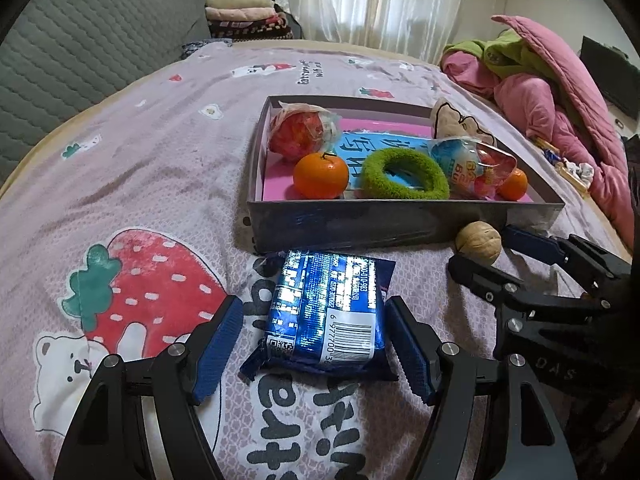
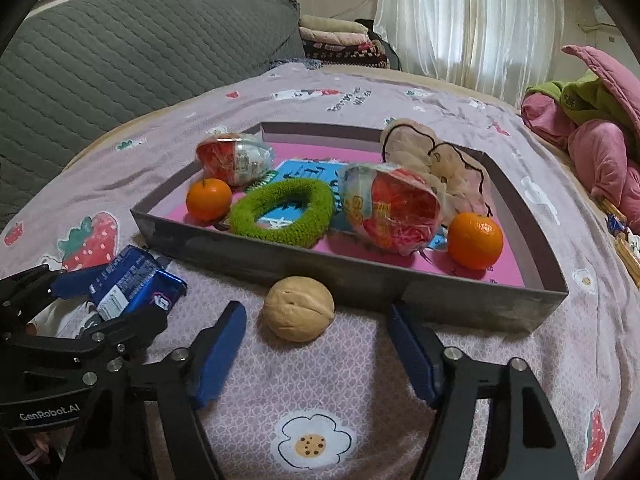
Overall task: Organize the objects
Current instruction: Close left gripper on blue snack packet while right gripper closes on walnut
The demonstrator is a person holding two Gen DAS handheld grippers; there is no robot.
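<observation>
The shallow grey cardboard tray [image 2: 280, 258] with a pink lining sat on the bed, on a mauve bedspread [image 1: 160, 152] printed with strawberries and bears. Inside it lay two round orange mandarins [image 2: 209, 199], one near the left front and one [image 2: 475, 241] at the right front, a fuzzy green ring [image 2: 282, 213] between them, two clear plastic egg capsules with red contents, one at the back left [image 2: 234, 158] and one [image 2: 394, 210] right of the ring, and a beige plush item [image 2: 432, 160] leaning at the back right corner.

Outside the tray, a tan walnut in its shell [image 2: 299, 309] rested on the bedspread just beside the front wall (whether it touched the wall could not be told). The right tool [image 2: 316, 346] pointed at it with its blue pads set apart, the nut ahead of the tips and no pad touching it.

A shiny blue foil snack packet [image 1: 326, 312] with a barcode lay flat on the bedspread in front of the tray's left part. The left tool [image 1: 316, 346] straddled it, spread wide, a blue pad on each side; the right-hand pad stood just beside the packet's edge, the other apart from it, and nothing was gripped.
</observation>
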